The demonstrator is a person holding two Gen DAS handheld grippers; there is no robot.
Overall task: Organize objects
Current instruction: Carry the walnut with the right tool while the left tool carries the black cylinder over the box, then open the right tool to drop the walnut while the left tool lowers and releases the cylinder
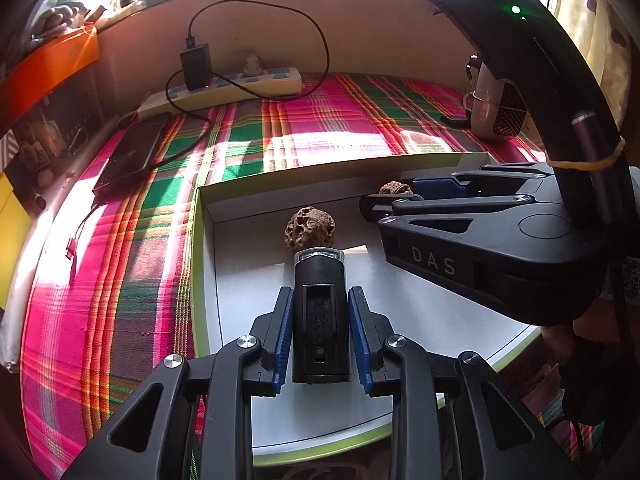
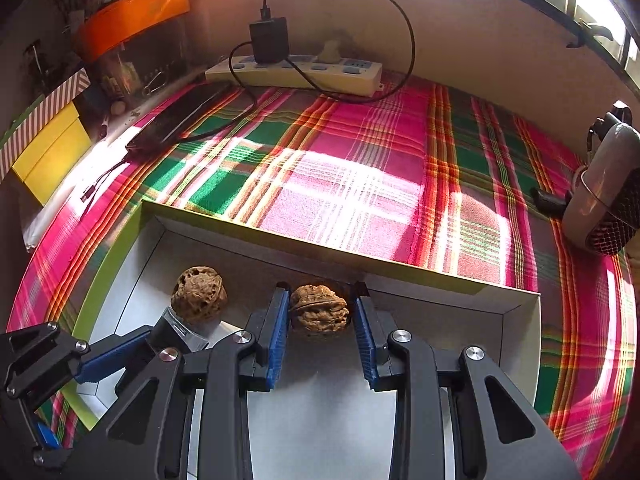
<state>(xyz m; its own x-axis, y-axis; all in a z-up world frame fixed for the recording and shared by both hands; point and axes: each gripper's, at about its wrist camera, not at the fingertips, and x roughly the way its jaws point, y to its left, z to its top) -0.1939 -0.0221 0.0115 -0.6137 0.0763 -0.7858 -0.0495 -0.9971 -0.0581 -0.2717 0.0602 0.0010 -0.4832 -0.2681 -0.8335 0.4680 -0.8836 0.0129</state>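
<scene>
A shallow white box with a green rim (image 1: pixel 195 264) (image 2: pixel 320 249) lies on a plaid cloth. My left gripper (image 1: pixel 320 292) is shut on a black cylindrical device with a clear cap (image 1: pixel 320 320), its blue pads pressing both sides. Just beyond the cap a loose walnut (image 1: pixel 310 229) (image 2: pixel 199 298) rests on the box floor. My right gripper (image 2: pixel 320 294) is shut on a second walnut (image 2: pixel 319 314) near the box's far wall. The left wrist view shows that right gripper (image 1: pixel 384 197) at the right with its walnut (image 1: pixel 395 189). At lower left in the right wrist view, the left gripper (image 2: pixel 160 338) holds the device (image 2: pixel 172 330).
A power strip (image 1: pixel 224 92) (image 2: pixel 296 72) with a black charger and looped cable runs along the back wall. A flat black device (image 1: pixel 128 156) (image 2: pixel 180 120) lies left on the cloth. A white appliance with a mesh end (image 1: pixel 492 108) (image 2: pixel 604 196) stands right. Orange and yellow boxes (image 2: pixel 52 156) crowd the left.
</scene>
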